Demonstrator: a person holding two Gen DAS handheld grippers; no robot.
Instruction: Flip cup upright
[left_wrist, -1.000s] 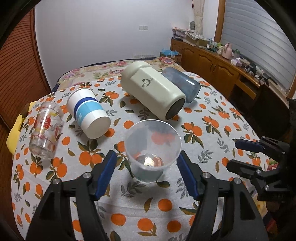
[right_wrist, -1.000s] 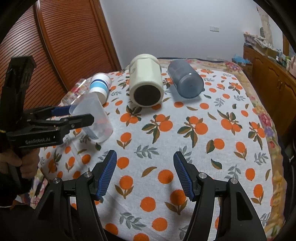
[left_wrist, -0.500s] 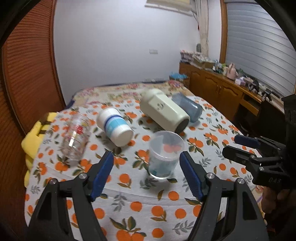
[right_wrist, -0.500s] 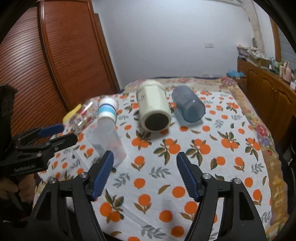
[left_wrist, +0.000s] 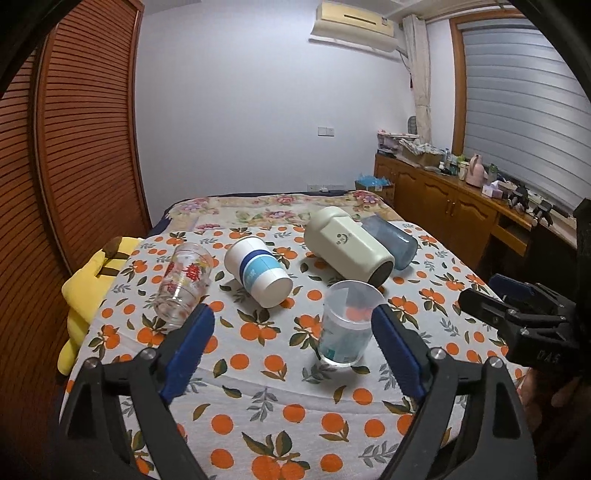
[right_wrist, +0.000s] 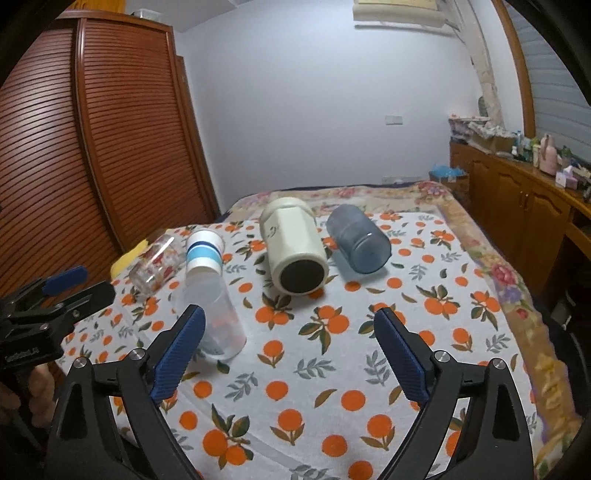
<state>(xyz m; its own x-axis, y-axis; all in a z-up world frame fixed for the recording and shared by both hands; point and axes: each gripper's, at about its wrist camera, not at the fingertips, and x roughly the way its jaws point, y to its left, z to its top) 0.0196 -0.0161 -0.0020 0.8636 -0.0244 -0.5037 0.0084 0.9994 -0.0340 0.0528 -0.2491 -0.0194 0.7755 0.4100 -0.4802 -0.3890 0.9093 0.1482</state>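
A clear plastic cup (left_wrist: 347, 325) stands upright on the orange-print cloth (left_wrist: 280, 402); it also shows in the right wrist view (right_wrist: 214, 317). My left gripper (left_wrist: 291, 343) is open and empty, back from the cup, which sits just beyond its right finger. My right gripper (right_wrist: 290, 350) is open and empty over the cloth. On their sides lie a printed glass (left_wrist: 183, 284), a white cup with a blue band (left_wrist: 258, 271), a cream jug (left_wrist: 349, 251) and a blue-grey cup (left_wrist: 391, 240).
A yellow plush toy (left_wrist: 88, 280) lies at the cloth's left edge. A wooden louvred wardrobe (right_wrist: 74, 166) stands on the left. A wooden sideboard (left_wrist: 454, 206) with clutter runs along the right wall.
Both grippers have pulled back and risen away from the table. The clear cup stays upright where it stood; the left gripper's fingers no longer flank it.
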